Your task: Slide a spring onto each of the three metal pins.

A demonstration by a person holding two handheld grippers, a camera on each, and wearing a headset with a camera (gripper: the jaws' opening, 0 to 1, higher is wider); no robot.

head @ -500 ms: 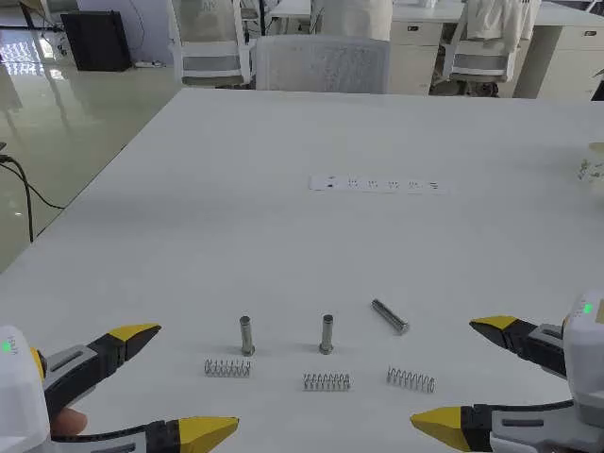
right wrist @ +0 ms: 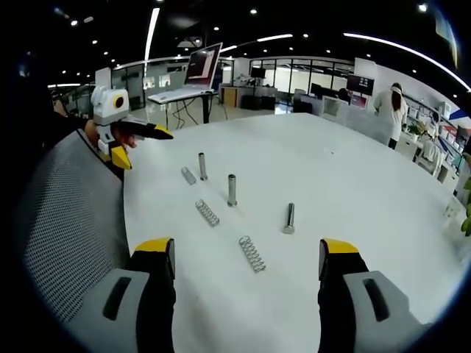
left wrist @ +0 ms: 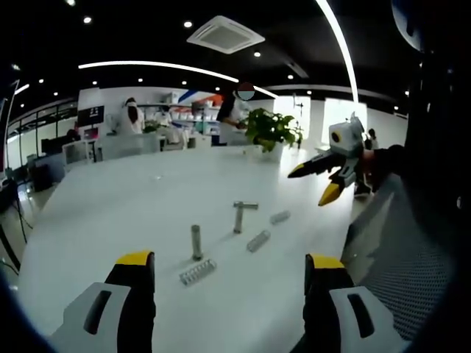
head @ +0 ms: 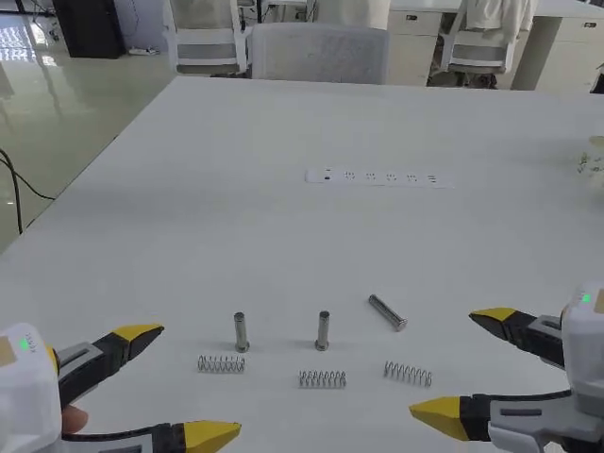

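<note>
Three metal pins are on the white table [head: 283, 245]: the left pin [head: 240, 332] and middle pin [head: 323, 331] stand upright, the right pin [head: 387, 312] lies on its side. A spring lies in front of each: left spring [head: 221, 363], middle spring [head: 322, 379], right spring [head: 408, 374]. My left gripper [head: 175, 382] hovers open at the near left, yellow-tipped, empty. My right gripper [head: 467, 363] is open at the near right, empty. The left gripper view has the left pin [left wrist: 196, 242] and left spring [left wrist: 196, 271] ahead. The right gripper view has the right spring [right wrist: 252, 253] and lying pin [right wrist: 288, 218] ahead.
A white power strip [head: 377, 177] lies flat at mid-table. Office chairs [head: 319, 52] stand beyond the far edge. A small item [head: 592, 162] sits at the right edge. Bare tabletop lies between the pins and the strip.
The head camera has tipped slightly, so everything sits a little higher in the picture. Both grippers stay open at about the same places beside the springs.
</note>
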